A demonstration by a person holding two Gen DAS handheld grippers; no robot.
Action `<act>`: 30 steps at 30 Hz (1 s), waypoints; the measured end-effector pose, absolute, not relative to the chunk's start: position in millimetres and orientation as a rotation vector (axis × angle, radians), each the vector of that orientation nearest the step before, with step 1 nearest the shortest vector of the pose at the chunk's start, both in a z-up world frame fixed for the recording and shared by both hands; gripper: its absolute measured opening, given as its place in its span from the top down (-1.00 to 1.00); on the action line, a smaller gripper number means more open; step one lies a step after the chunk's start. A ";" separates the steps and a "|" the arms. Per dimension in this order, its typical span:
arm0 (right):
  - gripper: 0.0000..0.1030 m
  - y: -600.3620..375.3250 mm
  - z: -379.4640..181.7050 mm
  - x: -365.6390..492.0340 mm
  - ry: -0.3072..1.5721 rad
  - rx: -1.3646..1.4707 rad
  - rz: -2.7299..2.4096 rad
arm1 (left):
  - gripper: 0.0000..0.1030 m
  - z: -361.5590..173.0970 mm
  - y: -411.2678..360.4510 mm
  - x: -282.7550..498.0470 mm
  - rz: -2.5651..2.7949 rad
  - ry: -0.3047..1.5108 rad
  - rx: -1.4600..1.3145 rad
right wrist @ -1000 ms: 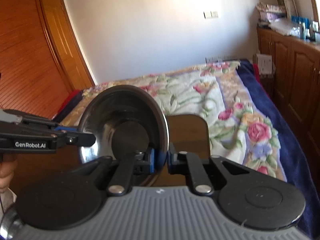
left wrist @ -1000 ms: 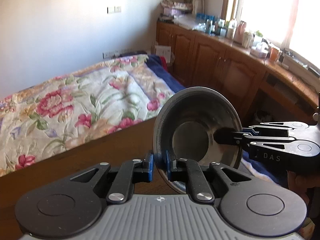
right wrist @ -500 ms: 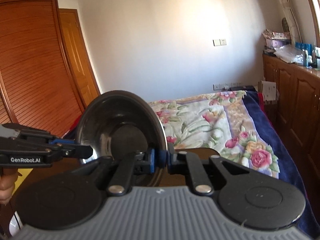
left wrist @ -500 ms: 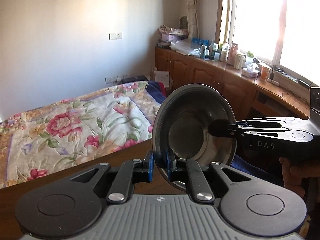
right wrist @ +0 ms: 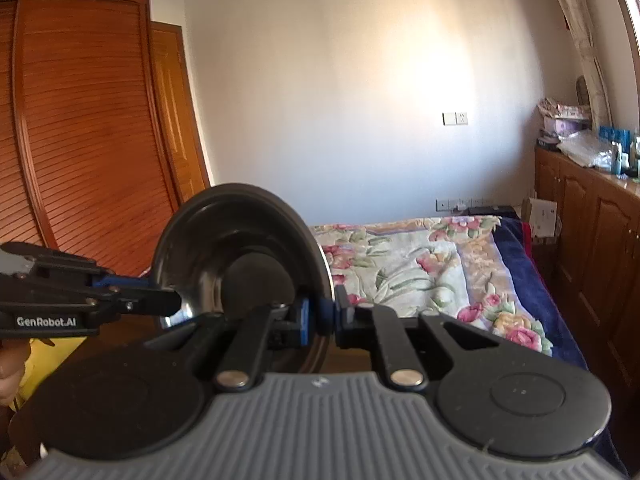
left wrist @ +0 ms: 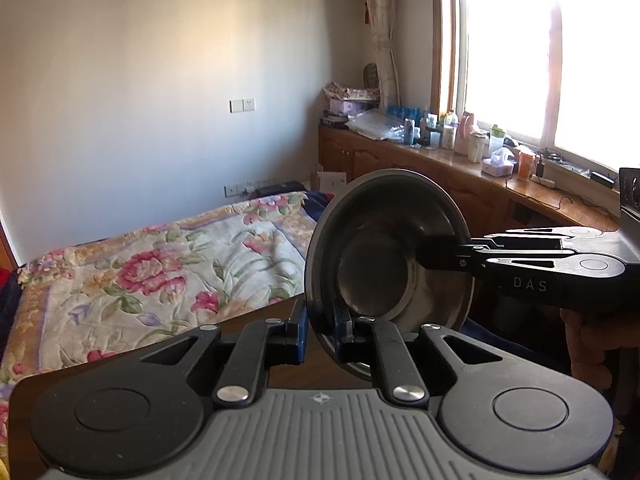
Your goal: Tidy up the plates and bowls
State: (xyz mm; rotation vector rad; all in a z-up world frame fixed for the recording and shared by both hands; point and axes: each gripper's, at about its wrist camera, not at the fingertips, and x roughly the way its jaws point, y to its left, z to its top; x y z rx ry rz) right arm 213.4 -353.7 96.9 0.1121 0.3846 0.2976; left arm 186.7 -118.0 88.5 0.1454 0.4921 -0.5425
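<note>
Your left gripper (left wrist: pixel 320 330) has its fingers pinched shut on the near rim of the steel bowl (left wrist: pixel 376 264), which stands on edge in the air above the flowered bed (left wrist: pixel 160 276). From the right, your right gripper (right wrist: pixel 320 316) clamps the opposite rim the same way.

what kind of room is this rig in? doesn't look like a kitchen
A bedroom, most likely. A bed with a floral bedspread fills the middle, a slatted wooden wardrobe stands along one wall, and a low wooden cabinet under the window is crowded with bottles. No sink or stove shows.
</note>
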 end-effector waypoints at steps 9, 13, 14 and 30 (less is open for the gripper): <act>0.74 -336.4 88.2 192.6 0.373 0.097 0.324 | 0.73 74.1 -94.4 148.7 -0.522 0.466 0.124; 0.74 -329.5 84.6 183.6 0.379 0.091 0.331 | 0.73 68.2 -86.8 134.8 -0.515 0.457 0.121; 0.74 -328.4 83.7 181.9 0.379 0.089 0.333 | 0.73 67.6 -85.1 132.1 -0.515 0.457 0.118; 0.74 -310.8 73.3 142.8 0.368 0.072 0.337 | 0.73 50.6 -67.9 91.5 -0.502 0.460 0.079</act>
